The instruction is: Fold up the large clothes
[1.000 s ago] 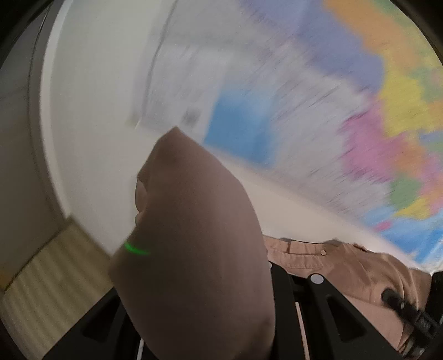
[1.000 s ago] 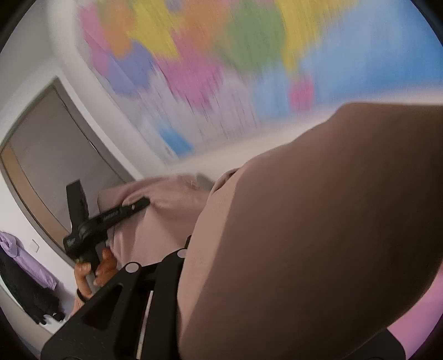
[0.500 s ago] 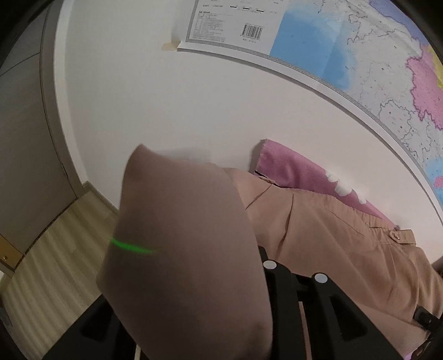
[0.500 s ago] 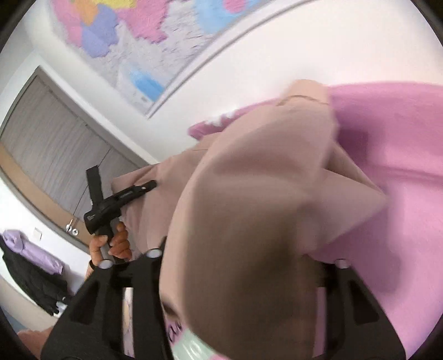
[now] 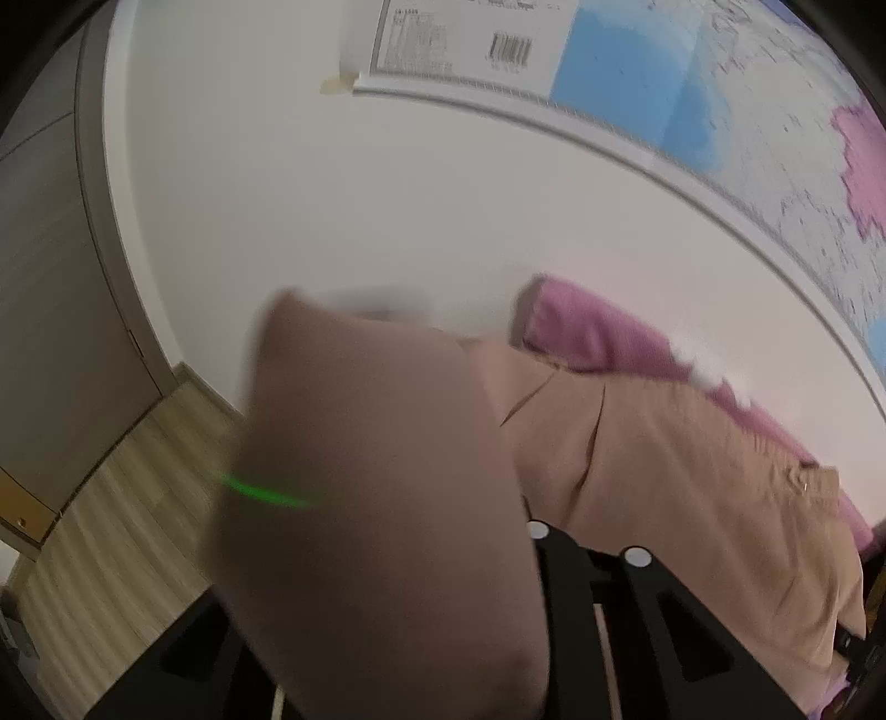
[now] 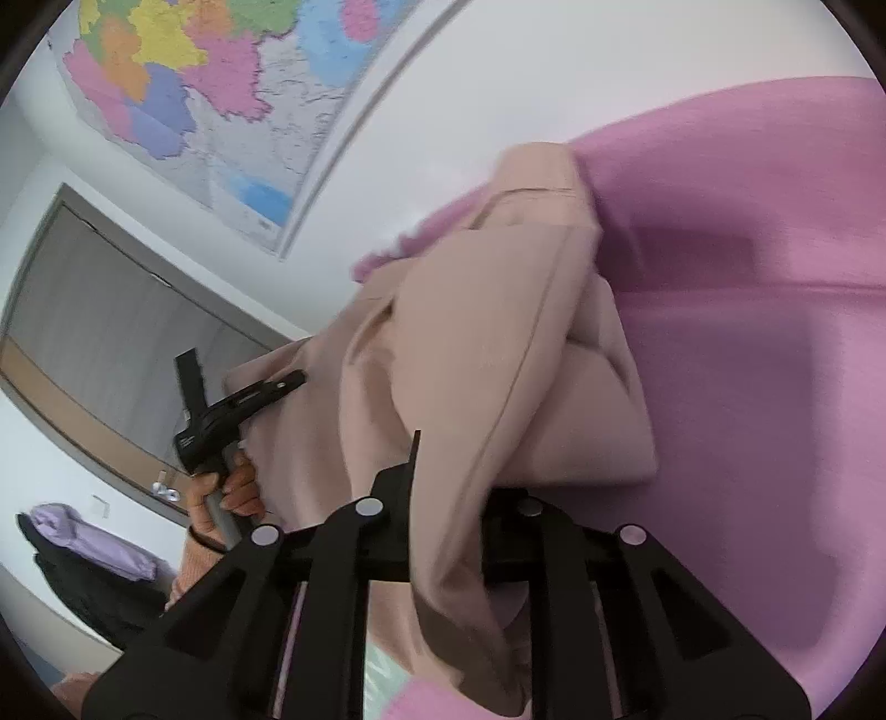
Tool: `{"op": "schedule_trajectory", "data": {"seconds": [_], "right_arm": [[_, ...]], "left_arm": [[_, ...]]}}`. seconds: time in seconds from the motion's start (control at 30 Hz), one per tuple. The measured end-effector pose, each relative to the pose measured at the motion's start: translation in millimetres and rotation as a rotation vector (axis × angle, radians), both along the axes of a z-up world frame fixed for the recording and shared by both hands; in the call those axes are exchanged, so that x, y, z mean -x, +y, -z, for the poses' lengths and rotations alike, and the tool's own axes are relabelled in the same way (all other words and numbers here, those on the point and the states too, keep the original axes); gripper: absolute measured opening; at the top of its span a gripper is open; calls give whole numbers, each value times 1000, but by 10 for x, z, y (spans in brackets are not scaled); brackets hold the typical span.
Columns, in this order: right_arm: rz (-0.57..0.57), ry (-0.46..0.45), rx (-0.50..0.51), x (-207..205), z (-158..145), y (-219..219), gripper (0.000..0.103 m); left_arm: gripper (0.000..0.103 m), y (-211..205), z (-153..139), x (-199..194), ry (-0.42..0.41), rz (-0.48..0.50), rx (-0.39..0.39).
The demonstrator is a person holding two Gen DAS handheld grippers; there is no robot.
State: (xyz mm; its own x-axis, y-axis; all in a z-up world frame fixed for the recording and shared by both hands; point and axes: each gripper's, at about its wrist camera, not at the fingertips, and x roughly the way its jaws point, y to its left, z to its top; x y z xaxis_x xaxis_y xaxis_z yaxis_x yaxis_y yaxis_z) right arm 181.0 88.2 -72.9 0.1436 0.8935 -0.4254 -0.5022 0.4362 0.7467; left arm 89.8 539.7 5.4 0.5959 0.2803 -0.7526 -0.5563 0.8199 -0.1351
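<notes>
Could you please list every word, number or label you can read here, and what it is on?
None can be read.
Map: legend print and a barcode, too small to read.
Map place names in the right wrist view: too small.
Left gripper: a small pale label, blurred.

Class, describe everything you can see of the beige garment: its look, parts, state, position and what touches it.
The beige garment looks like soft, matte woven cloth with stitched seams and a small button on a flap. It is partly folded and bunched, draped over a pink bedcover below a wall map. The left gripper pinches one edge. Cloth lies between the closing jaws of the right gripper, and a fold hangs close before the left camera.
</notes>
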Motion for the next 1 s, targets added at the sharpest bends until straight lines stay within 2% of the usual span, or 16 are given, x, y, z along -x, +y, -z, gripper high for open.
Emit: {"op": "schedule_trajectory", "data": {"seconds": [0.17,0.23,0.27,0.37,0.47,0.6,0.7,0.77,1.0], "right_arm": [[-49,-45,-2,115,-53,219,14],[-33,-29,6,89,16,181,14],[-27,-8,4,58,55,154,14],[-20,38,-23,16,139,24,15],[-9,3,-1,41,69,18,16],[5,-35,37,72,7,55,20],[23,-50,60,75,-36,82,25],[37,-60,75,76,-55,69,28],[51,-102,118,101,-149,95,28]], "left_arm": [[13,231,-95,-42,-22,-61,5],[15,229,-3,-29,12,-41,9],[17,202,40,-11,33,-33,-16],[22,173,74,76,34,-17,-28],[25,158,38,138,17,-13,-20],[29,60,-5,233,16,-15,-69],[35,-52,-30,311,24,-21,-118],[44,-97,-31,370,32,-22,-144],[51,-266,-137,575,23,-14,-213]]}}
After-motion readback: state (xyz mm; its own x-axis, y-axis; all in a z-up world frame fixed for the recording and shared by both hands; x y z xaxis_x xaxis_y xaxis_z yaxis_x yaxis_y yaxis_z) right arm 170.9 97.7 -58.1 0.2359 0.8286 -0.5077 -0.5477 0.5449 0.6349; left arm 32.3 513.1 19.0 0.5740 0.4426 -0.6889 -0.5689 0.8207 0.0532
